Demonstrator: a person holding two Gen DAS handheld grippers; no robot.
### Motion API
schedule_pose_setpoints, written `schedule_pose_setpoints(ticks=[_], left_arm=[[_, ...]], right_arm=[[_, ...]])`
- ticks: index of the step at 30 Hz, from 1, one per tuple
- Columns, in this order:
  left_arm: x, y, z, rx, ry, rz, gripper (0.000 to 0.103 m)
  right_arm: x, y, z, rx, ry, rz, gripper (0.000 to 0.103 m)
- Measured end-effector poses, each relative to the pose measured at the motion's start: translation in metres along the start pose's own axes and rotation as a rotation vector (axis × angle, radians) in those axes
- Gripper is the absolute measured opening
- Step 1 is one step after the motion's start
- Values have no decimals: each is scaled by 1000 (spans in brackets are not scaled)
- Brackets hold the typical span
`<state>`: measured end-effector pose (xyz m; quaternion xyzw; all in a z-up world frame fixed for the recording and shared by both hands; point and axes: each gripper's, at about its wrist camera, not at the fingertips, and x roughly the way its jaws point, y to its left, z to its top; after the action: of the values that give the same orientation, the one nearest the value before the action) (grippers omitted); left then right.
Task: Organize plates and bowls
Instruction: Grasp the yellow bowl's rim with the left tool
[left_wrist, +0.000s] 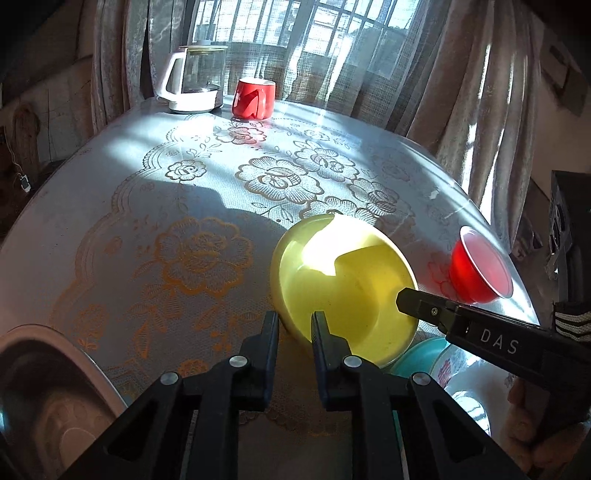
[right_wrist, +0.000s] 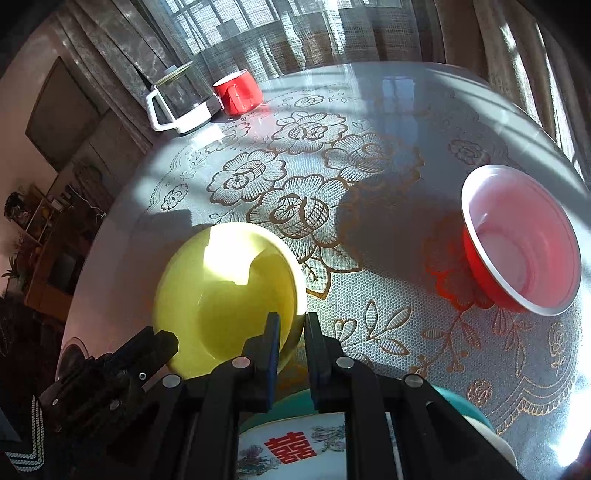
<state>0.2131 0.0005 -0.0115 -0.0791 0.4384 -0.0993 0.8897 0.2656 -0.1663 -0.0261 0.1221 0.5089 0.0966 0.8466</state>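
Yellow bowl (left_wrist: 343, 288), rim pinched by left gripper (left_wrist: 295, 325) and right gripper (right_wrist: 291, 328), hangs tilted; uneven lift could drop it onto plate (right_wrist: 295, 446).

Barred window (left_wrist: 295, 33) behind sheer curtains (left_wrist: 461, 81); sunlight across lace-covered table (left_wrist: 147, 206); wooden shelves (right_wrist: 44, 251) left.

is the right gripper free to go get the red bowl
Probably not yet: the right gripper is shut on the yellow bowl rim. Once it lets go, bare table lies between it and the red bowl.
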Motion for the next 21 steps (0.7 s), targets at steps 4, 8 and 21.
schedule_pose_setpoints(ticks=[4,8,21], left_arm=[[-16,6,-5,-13,-27,-11,18],[-28,9,-10,2,-53,13,17],[-65,24,-19,-31,-108,-18,17]], right_arm=[[-2,6,-5,-4,6,21,14],[-5,15,-12,-11,-1,40,14],[-33,36,-27,-41,-51,79,14]])
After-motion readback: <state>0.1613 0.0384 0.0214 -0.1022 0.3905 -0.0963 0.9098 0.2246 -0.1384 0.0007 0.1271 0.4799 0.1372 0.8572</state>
